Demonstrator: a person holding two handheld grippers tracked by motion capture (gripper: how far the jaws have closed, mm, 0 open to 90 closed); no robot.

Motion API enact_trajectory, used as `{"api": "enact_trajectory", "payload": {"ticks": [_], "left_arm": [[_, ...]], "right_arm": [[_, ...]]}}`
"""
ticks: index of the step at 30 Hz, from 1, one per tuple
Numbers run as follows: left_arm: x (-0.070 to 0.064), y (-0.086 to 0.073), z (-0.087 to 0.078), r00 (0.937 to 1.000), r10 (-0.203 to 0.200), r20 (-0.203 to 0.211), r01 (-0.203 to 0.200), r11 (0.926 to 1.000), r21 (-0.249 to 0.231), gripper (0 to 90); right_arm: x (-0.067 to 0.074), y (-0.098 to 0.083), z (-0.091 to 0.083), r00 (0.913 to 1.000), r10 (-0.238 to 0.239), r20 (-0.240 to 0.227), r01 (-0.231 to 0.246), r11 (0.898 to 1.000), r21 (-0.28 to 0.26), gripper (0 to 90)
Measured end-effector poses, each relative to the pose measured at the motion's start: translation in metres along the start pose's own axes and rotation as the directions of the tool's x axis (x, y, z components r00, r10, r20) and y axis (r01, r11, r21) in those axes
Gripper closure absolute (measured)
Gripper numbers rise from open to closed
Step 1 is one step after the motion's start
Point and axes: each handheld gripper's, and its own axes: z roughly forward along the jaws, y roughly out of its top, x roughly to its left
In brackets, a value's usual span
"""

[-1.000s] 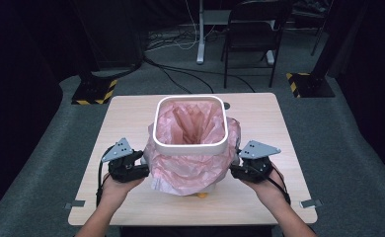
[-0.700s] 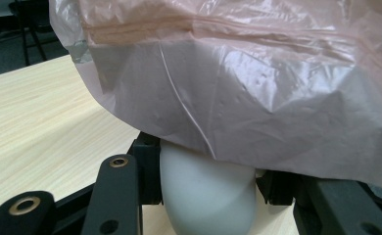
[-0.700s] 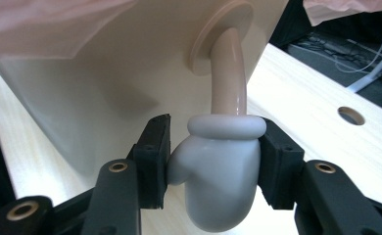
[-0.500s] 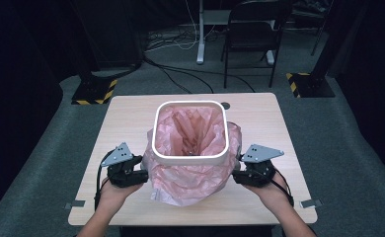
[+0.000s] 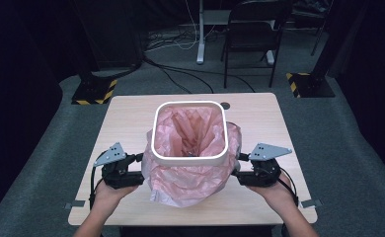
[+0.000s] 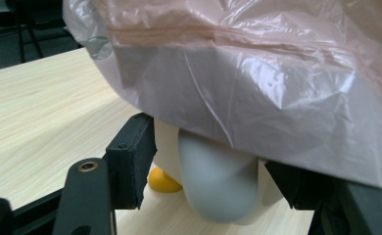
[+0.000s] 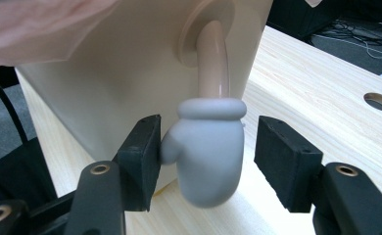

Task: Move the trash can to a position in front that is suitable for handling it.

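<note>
A cream bin with a white rim (image 5: 189, 160) stands on the wooden table (image 5: 264, 118), lined with a pink plastic bag (image 5: 185, 182) that hangs over its sides. A grey mitten-shaped handle sticks out on each side. My left gripper (image 5: 140, 170) straddles the left mitten (image 6: 221, 183) under the bag's overhang. My right gripper (image 5: 236, 173) straddles the right mitten (image 7: 211, 161) on its pink stalk. Both pairs of jaws have just been opening. A gap shows at the right gripper's right pad (image 7: 287, 161), while its left pad brushes the thumb.
A small yellow piece (image 6: 162, 182) sits under the bin by the left handle. The table has a round hole (image 5: 224, 105) behind the bin. A black chair (image 5: 254, 34) and cables lie on the floor beyond the far edge.
The bin's rim has shifted toward the near edge and now shows more from above. The bag hangs lower over the front. Both hands have stayed in place.
</note>
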Motion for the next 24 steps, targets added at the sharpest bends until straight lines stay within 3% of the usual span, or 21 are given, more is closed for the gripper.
{"api": "enact_trajectory", "payload": {"ticks": [6,14,19,24], "left_arm": [[0.0,0.0,-0.008,1.0,0.004,-0.004,-0.004,1.0,0.0,37.8],[0.0,0.001,-0.015,1.0,0.002,-0.008,-0.002,0.9999,-0.01,38.0],[0.003,0.0,-0.022,0.9998,0.021,-0.007,-0.021,0.9995,-0.024,37.8],[0.005,0.001,-0.031,0.9995,0.032,0.002,-0.032,0.9992,-0.023,37.5]], "right_arm": [[-0.001,-0.002,-0.009,0.9999,0.008,-0.01,-0.008,1.0,-0.017,42.7],[-0.002,0.001,-0.021,0.9999,-0.013,0.01,0.013,0.999,-0.033,43.4],[-0.015,0.0,-0.033,0.9992,-0.031,0.025,0.032,0.997,-0.064,43.6],[-0.023,-0.003,-0.044,0.9985,-0.007,0.054,0.01,0.998,-0.065,43.9]]}}
